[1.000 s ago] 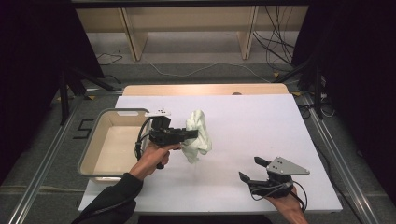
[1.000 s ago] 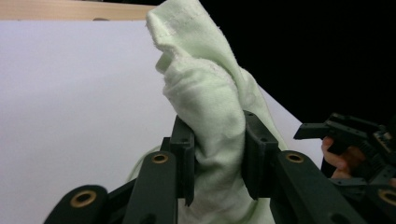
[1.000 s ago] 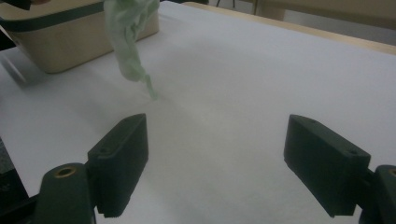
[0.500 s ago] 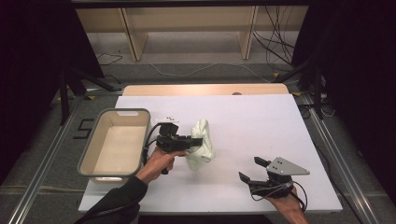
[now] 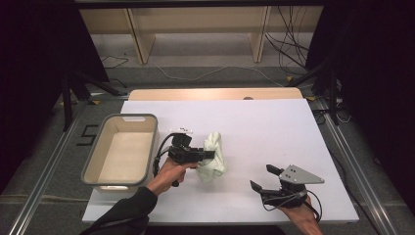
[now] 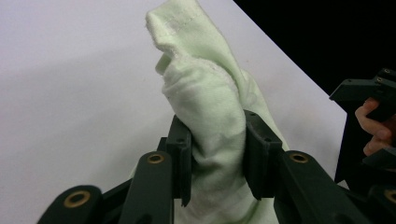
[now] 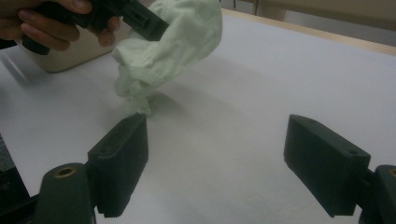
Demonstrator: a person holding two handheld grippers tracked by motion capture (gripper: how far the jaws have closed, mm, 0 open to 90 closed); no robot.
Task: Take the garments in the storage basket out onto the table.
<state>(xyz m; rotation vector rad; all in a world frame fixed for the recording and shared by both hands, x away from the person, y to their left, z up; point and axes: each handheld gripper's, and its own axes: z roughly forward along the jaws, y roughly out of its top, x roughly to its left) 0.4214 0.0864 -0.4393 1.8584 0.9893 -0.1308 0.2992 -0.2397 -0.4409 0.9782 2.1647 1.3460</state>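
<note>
pinching pale green cloth (image 6: 210, 107), left tongs (image 6: 212, 140)

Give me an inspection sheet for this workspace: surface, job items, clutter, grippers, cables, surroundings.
Surface: white table top, bare across most of it; a wooden strip along the far edge.
Job items: pale green cloth, bunched, lifted, its lower end at or near the table; beige bin to its left, nothing seen inside.
Clutter: nothing seen.
Grippers: left gripper shut on the cloth, its jaws just beginning to ease apart; right gripper open, nothing between its jaws, low over the near right part of the table.
Cables: a black cable loops from the left gripper; loose cables on the floor beyond the table.
Surroundings: wooden frame legs behind, dark curtains at the sides.
</note>
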